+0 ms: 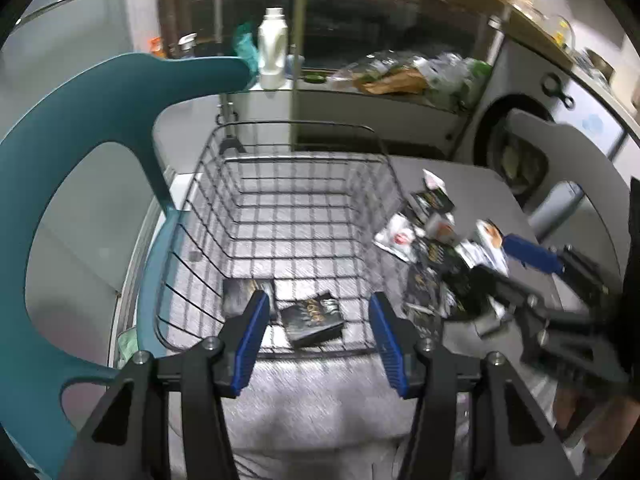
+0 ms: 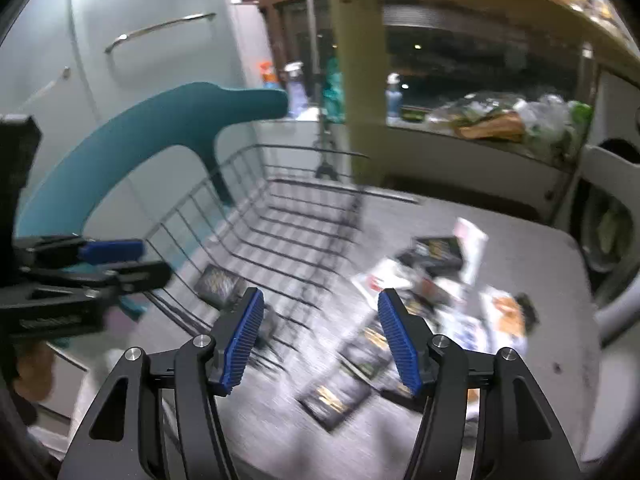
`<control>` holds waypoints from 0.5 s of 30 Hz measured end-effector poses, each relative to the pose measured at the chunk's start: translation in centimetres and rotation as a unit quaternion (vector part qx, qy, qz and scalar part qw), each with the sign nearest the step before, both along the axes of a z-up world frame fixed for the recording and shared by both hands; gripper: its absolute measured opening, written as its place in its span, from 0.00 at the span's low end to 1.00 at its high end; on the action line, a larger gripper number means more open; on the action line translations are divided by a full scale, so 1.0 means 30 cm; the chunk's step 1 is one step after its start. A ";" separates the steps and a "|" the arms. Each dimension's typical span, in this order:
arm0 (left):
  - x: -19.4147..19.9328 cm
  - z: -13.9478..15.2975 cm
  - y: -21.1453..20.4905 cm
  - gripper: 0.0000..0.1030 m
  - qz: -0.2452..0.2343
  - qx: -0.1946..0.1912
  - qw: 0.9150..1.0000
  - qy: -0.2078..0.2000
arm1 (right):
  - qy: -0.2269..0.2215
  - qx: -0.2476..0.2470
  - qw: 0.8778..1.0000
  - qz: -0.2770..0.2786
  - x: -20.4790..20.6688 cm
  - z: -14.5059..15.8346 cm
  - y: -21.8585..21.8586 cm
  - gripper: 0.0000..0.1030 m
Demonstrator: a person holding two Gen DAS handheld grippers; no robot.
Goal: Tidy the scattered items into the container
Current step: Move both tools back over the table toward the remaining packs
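Observation:
A black wire basket (image 1: pixel 296 220) stands on the grey table (image 1: pixel 472 184). Two black packets lie on its floor at the near side, one (image 1: pixel 312 318) between my left fingers in this view and one (image 1: pixel 240 296) behind the left pad. My left gripper (image 1: pixel 319 299) hovers open over the basket's near rim and holds nothing. A heap of black and white packets (image 1: pixel 432 248) lies right of the basket. My right gripper (image 2: pixel 320 294) is open and empty above the table, between the basket (image 2: pixel 288 216) and the packet heap (image 2: pixel 440 280). A blurred black packet (image 2: pixel 336 396) lies just below it.
A teal chair (image 1: pixel 80 140) curves around the basket's left side. A pale chair back (image 1: pixel 580 152) stands at the table's right. Behind are a white bottle (image 1: pixel 272 52), a shelf with bags (image 1: pixel 400 72), a washing machine (image 1: pixel 516 148) and a refrigerator (image 2: pixel 140 40).

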State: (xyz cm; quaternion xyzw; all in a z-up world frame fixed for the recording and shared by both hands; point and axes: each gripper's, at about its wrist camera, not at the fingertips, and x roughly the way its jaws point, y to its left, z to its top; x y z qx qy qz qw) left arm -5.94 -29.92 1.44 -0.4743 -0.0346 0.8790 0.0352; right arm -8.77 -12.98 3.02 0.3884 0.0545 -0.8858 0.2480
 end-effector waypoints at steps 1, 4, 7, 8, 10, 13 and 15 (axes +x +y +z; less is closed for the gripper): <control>0.014 0.001 0.020 0.55 -0.008 -0.001 1.000 -0.004 | -0.001 0.003 1.000 -0.005 0.009 -0.003 0.031 0.58; 0.065 -0.021 0.092 0.55 -0.030 0.009 0.999 -0.016 | -0.011 0.019 0.999 -0.025 0.033 -0.035 0.136 0.60; 0.105 -0.083 0.180 0.55 -0.055 0.015 0.998 -0.040 | -0.027 0.034 0.998 -0.048 0.046 -0.105 0.241 0.61; 0.113 -0.110 0.213 0.56 -0.062 0.014 0.997 -0.048 | -0.035 0.037 0.997 -0.057 0.051 -0.133 0.275 0.61; 0.118 -0.165 0.269 0.56 -0.072 0.005 0.996 -0.060 | -0.055 0.033 0.995 -0.071 0.042 -0.185 0.336 0.61; 0.105 -0.256 0.334 0.59 -0.080 -0.001 0.994 -0.072 | -0.071 0.033 0.994 -0.081 0.045 -0.248 0.390 0.61; 0.086 -0.308 0.365 0.61 -0.076 -0.004 0.994 -0.077 | -0.073 0.034 0.993 -0.087 0.038 -0.282 0.409 0.61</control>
